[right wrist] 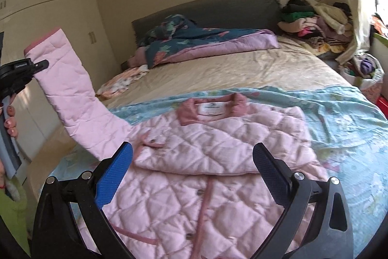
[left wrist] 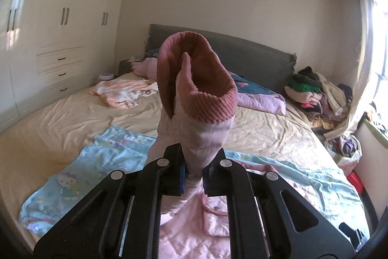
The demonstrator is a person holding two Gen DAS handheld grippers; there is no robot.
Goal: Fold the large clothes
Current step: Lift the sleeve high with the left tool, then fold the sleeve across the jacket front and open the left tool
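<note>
Up close in the left wrist view, the left gripper (left wrist: 194, 170) is clamped on the pink jacket's sleeve (left wrist: 196, 98), whose ribbed cuff stands above the bed (left wrist: 254, 132).

From the right wrist view, the right gripper (right wrist: 192, 170) hangs wide open over the jacket (right wrist: 206, 162) spread on a blue blanket (right wrist: 351, 118); its collar label (right wrist: 212, 108) is unreadable. A hand (right wrist: 11, 123) grips the left gripper's handle, raising the sleeve.

jacket (right wrist: 218, 145): quilted pink cloth, slight sheen
cuff (left wrist: 201, 108): ribbed, matt
wardrobe (left wrist: 65, 23): glossy
gripper pads (right wrist: 114, 176): blue, stippled
</note>
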